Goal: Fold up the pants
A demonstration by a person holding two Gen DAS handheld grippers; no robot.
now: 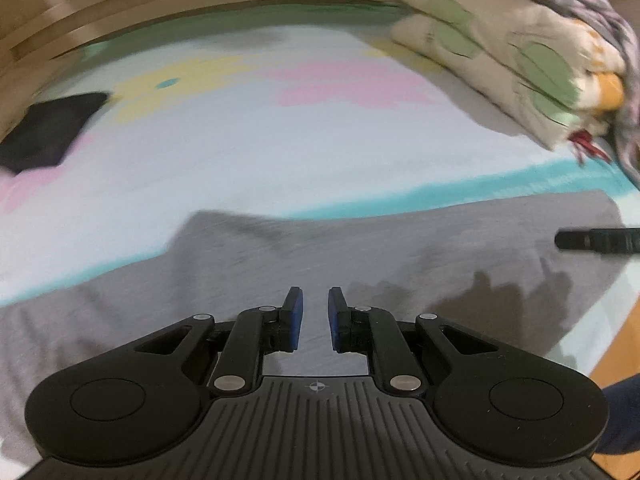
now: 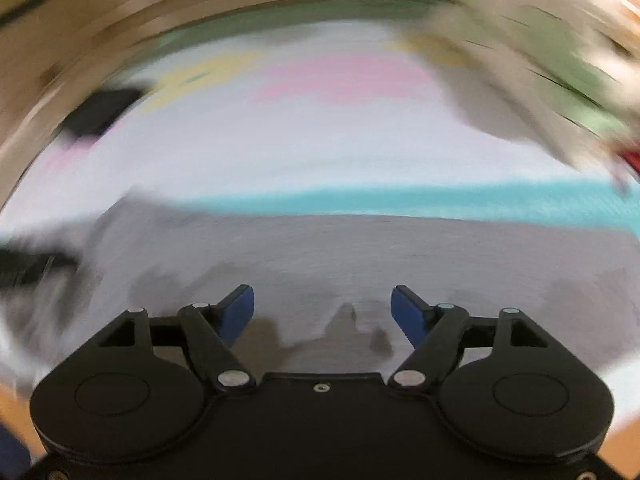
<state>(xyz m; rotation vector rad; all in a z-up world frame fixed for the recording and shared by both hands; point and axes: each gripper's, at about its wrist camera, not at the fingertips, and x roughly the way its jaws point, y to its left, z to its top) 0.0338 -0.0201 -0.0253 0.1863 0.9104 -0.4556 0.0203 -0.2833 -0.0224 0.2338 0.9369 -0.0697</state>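
Grey pants (image 1: 360, 248) lie spread flat across the near part of the bed, also in the blurred right wrist view as grey pants (image 2: 360, 248). My left gripper (image 1: 316, 294) hovers over the grey cloth, its blue pads a narrow gap apart with nothing between them. My right gripper (image 2: 322, 294) stands wide open above the pants, empty. One black finger of the right gripper (image 1: 596, 240) pokes in at the right edge of the left wrist view. A dark blur at the left of the right wrist view is probably the left gripper (image 2: 24, 264).
The bed sheet (image 1: 240, 152) is pale with pink, yellow and teal patches. A stack of folded bedding (image 1: 500, 40) sits far right. A dark folded item (image 1: 48, 132) lies far left. A wooden bed frame (image 1: 160, 0) runs behind. Orange floor (image 1: 624, 344) shows at the right.
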